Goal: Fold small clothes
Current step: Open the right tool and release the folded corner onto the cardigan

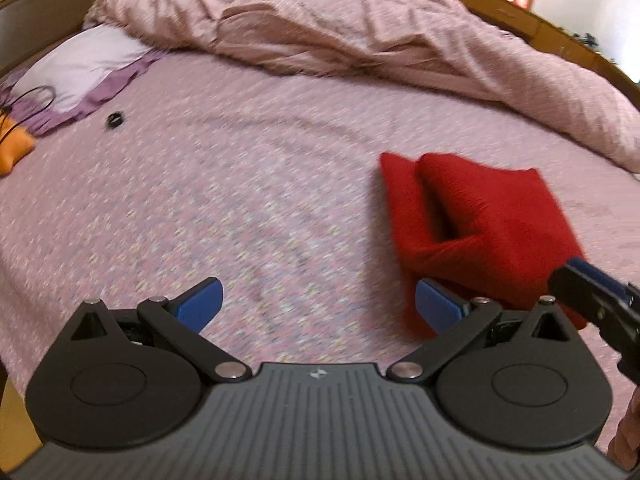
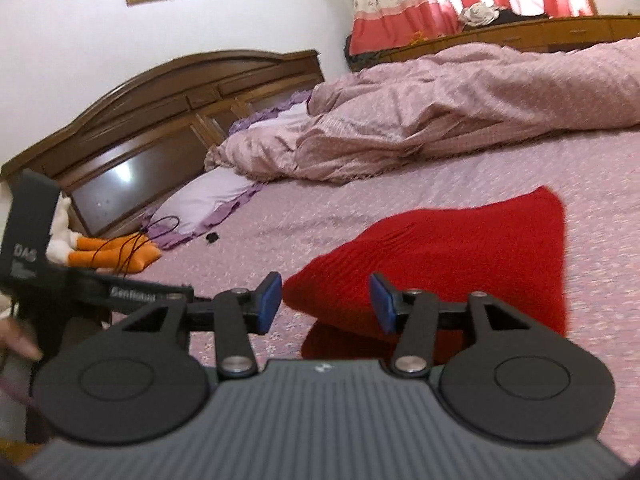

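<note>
A red knitted garment (image 1: 484,220) lies folded on the pink bed sheet (image 1: 240,200), its layers doubled over with a dark gap between them. My left gripper (image 1: 318,304) is open and empty, hovering just left of the garment's near corner. In the right wrist view the garment (image 2: 460,248) lies right ahead. My right gripper (image 2: 326,300) is open, with the garment's near folded corner between its blue pads without touching them. The right gripper also shows at the right edge of the left wrist view (image 1: 592,292).
A rumpled pink duvet (image 1: 360,40) fills the far side of the bed. A lilac pillow (image 1: 80,64), a small black object (image 1: 115,120), a black cord (image 2: 136,240) and an orange-and-white plush toy (image 2: 100,252) lie near the wooden headboard (image 2: 160,108).
</note>
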The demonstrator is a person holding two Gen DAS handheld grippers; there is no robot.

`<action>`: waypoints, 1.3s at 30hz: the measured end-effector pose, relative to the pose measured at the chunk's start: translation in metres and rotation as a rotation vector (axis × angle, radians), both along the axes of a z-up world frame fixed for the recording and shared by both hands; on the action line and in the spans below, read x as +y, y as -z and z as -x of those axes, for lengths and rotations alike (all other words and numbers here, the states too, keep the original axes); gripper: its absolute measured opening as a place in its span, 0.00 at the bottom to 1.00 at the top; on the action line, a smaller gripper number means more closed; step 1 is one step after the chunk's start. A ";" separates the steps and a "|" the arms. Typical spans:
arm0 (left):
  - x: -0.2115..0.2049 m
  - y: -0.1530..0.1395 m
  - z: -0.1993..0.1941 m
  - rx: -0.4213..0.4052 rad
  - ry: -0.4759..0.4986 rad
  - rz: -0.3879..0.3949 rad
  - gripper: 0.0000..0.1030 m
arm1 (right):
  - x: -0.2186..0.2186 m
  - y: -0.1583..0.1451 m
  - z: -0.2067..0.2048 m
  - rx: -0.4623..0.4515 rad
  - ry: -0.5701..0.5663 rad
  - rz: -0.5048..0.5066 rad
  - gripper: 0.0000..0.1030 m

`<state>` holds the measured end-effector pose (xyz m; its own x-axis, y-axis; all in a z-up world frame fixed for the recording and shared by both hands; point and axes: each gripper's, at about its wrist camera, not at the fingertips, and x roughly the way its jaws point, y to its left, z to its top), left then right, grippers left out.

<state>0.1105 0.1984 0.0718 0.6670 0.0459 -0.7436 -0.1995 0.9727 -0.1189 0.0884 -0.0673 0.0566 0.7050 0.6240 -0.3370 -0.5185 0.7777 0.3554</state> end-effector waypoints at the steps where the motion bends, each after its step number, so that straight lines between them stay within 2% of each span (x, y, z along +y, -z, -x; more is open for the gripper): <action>1: -0.004 -0.003 -0.003 -0.006 0.012 0.000 1.00 | -0.006 -0.002 0.002 -0.003 0.013 -0.004 0.50; 9: -0.038 -0.020 -0.035 -0.061 0.126 0.019 1.00 | -0.058 -0.002 -0.002 0.024 0.199 -0.053 0.51; 17: -0.066 -0.004 -0.077 -0.051 0.164 -0.016 0.99 | -0.111 0.036 -0.043 0.189 0.443 -0.191 0.52; 20: -0.070 0.006 -0.087 -0.053 0.175 -0.015 0.91 | -0.121 0.054 -0.064 0.247 0.489 -0.237 0.52; 24: -0.068 0.023 -0.098 -0.023 0.175 0.032 0.84 | -0.114 0.070 -0.092 0.269 0.475 -0.173 0.51; 25: -0.067 0.026 -0.098 -0.020 0.174 0.049 0.79 | -0.110 0.074 -0.099 0.283 0.464 -0.161 0.51; 27: -0.062 0.032 -0.097 -0.022 0.184 0.100 0.65 | -0.106 0.081 -0.108 0.297 0.446 -0.151 0.51; 29: -0.056 0.035 -0.095 -0.030 0.199 0.168 0.40 | -0.104 0.082 -0.113 0.305 0.416 -0.165 0.49; 31: -0.051 0.035 -0.090 -0.041 0.188 0.200 0.33 | -0.103 0.082 -0.115 0.309 0.375 -0.180 0.45; 33: -0.049 0.033 -0.082 -0.058 0.186 0.191 0.28 | -0.100 0.078 -0.116 0.300 0.328 -0.180 0.31; 35: -0.047 0.031 -0.071 -0.074 0.180 0.174 0.26 | -0.094 0.071 -0.114 0.282 0.274 -0.171 0.22; 39: -0.036 0.033 -0.049 -0.077 0.134 0.135 0.25 | -0.072 0.055 -0.111 0.221 0.186 -0.093 0.18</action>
